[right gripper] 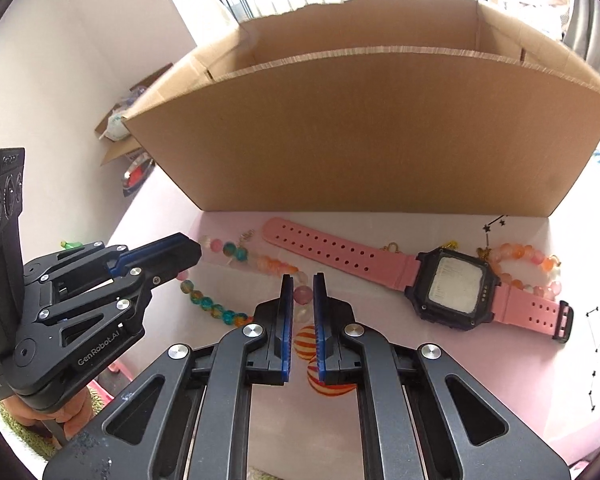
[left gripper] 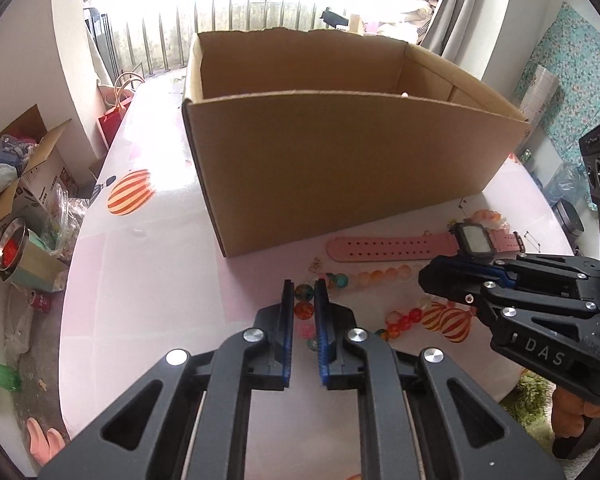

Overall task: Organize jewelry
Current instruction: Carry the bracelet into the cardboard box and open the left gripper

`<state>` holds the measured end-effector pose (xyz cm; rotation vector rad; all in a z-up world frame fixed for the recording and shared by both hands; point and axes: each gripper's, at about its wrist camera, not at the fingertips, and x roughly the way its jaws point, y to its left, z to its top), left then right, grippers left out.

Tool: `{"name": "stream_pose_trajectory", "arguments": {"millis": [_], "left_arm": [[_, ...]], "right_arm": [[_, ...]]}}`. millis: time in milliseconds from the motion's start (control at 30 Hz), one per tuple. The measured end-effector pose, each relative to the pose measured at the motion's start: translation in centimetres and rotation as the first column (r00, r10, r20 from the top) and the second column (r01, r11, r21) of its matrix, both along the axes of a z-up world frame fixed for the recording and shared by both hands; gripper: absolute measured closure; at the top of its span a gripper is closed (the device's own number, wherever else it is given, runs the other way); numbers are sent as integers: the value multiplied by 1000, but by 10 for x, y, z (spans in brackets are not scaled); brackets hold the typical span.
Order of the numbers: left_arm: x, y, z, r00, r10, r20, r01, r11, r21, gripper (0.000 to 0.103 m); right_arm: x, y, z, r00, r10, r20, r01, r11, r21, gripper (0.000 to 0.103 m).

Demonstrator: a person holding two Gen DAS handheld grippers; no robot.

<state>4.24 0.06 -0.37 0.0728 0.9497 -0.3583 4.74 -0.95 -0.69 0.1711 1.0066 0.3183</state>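
A long strand of glass beads point(left gripper: 380, 274), teal, orange and pale pink, lies looped on the pink table cover in front of an open cardboard box point(left gripper: 340, 168). My left gripper point(left gripper: 304, 286) is shut on beads of this strand; an orange-teal bead shows between its blue pads. In the right wrist view the strand point(right gripper: 236, 254) runs from the left gripper point(right gripper: 194, 254) to my right gripper point(right gripper: 303, 280), which pinches a pale pink bead. A pink-strapped watch point(right gripper: 340, 256) with a black case lies flat by the box point(right gripper: 360, 140). An orange-pink bead bracelet point(right gripper: 520, 256) sits behind the watch.
The table's left edge point(left gripper: 72, 264) drops to a floor cluttered with a carton point(left gripper: 32, 160), a metal bowl point(left gripper: 10, 248) and a can point(left gripper: 40, 300). A person's hand point(right gripper: 72, 416) holds the left gripper's handle. Small star-chain pieces point(right gripper: 596, 344) lie at the right.
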Motion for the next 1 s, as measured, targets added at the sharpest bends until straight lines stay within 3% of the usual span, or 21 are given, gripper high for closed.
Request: {"name": "stream_pose_trajectory", "arguments": {"millis": [167, 300, 400, 500, 600, 767, 867, 1000], "left_arm": [[-11, -1, 29, 1000, -26, 17, 27, 997, -68, 94], [-12, -1, 70, 993, -50, 107, 61, 993, -104, 94], [3, -3, 102, 982, -58, 182, 82, 988, -129, 94], [31, -12, 126, 972, -51, 228, 80, 990, -118, 94], [70, -15, 132, 976, -39, 212, 63, 992, -106, 94], [152, -5, 105, 1000, -9, 19, 11, 992, -124, 94], [192, -2, 77, 995, 32, -91, -40, 996, -78, 94], [218, -2, 51, 986, 53, -158, -54, 999, 2, 93]], "right_arm": [[-19, 8, 28, 997, -1, 83, 1, 1000, -7, 95], [-27, 5, 58, 982, 15, 186, -13, 1000, -11, 95], [-9, -6, 87, 964, 44, 262, -44, 999, -6, 96], [28, -27, 101, 960, 64, 274, -71, 997, 16, 96], [81, -31, 105, 970, 99, 223, -112, 993, 45, 95], [170, -21, 85, 985, 170, 37, -173, 980, 96, 95], [213, -14, 59, 970, 211, -118, -197, 973, 122, 95], [255, -6, 35, 939, 239, -247, -204, 966, 161, 95]]}}
